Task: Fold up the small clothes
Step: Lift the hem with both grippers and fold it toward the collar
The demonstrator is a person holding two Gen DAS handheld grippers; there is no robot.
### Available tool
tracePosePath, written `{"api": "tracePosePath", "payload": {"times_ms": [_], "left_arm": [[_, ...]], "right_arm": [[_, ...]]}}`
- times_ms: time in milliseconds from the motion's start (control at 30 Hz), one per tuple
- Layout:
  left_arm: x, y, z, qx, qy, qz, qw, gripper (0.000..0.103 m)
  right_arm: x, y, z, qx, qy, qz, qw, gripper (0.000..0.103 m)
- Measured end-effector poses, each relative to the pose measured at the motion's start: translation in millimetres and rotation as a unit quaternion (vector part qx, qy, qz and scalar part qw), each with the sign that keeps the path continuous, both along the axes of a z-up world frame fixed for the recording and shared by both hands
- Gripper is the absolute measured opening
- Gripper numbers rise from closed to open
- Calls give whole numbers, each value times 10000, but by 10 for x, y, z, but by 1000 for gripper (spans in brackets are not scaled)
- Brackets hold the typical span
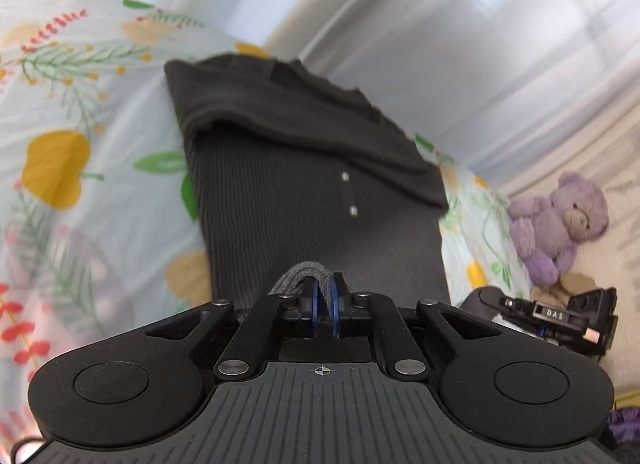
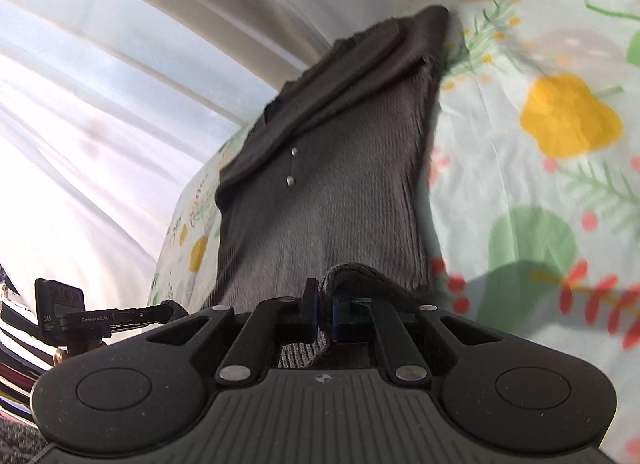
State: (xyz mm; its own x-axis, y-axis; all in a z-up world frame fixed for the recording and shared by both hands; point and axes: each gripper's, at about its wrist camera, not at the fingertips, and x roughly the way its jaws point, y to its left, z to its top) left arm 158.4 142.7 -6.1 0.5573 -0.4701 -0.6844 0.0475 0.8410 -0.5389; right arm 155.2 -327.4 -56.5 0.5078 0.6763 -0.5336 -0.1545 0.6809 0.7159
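Closest to each camera, a black two-finger gripper pinches the near hem of a dark grey ribbed knit garment (image 1: 312, 200). Left gripper (image 1: 325, 304) has its blue-padded fingers pressed together on a fold of that hem; right gripper (image 2: 324, 306) likewise clamps a bunched fold. Beyond them, the garment stretches away over a pale floral bedsheet (image 1: 92, 168), two small silver buttons (image 1: 349, 194) on its front, its far end folded over. Farther right sits a purple teddy bear (image 1: 560, 220). Behind everything hang white curtains (image 1: 460, 24).
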Motion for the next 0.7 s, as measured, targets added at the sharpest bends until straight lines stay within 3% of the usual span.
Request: {"api": "tracePosePath", "payload": {"times_ms": [100, 167, 200, 233, 300, 333, 433, 500, 633, 700], "left_arm": [[249, 10, -75, 159, -150, 617, 9979, 8], [371, 18, -192, 384, -63, 937, 9948, 9], [410, 11, -235, 549, -26, 989, 9936, 15], [431, 18, -276, 756, -37, 988, 9922, 22], [442, 27, -354, 1032, -108, 898, 9905, 28], [458, 22, -382, 1076, -116, 836, 9906, 29], [484, 52, -489, 1025, -85, 674, 9924, 40], [515, 4, -524, 1129, -95, 565, 9920, 42], [554, -82, -539, 1350, -135, 363, 9901, 42], [572, -102, -549, 1374, -119, 290, 9900, 42]], "right_arm": [[338, 102, 21, -148, -270, -351, 9989, 6], [538, 190, 9, -541, -366, -651, 9957, 7], [605, 240, 15, -855, -464, -775, 9922, 9], [641, 278, 35, -1184, -601, -926, 9868, 11], [677, 324, 78, -1709, -931, -1012, 9756, 31], [688, 345, 89, -1851, -1032, -975, 9724, 34], [751, 406, 33, -2095, -1022, -640, 9703, 36], [822, 476, -57, -2275, -904, -382, 9688, 36], [843, 586, -121, -2867, -1036, -303, 9519, 37], [837, 572, -127, -3008, -1014, -400, 9474, 47]]}}
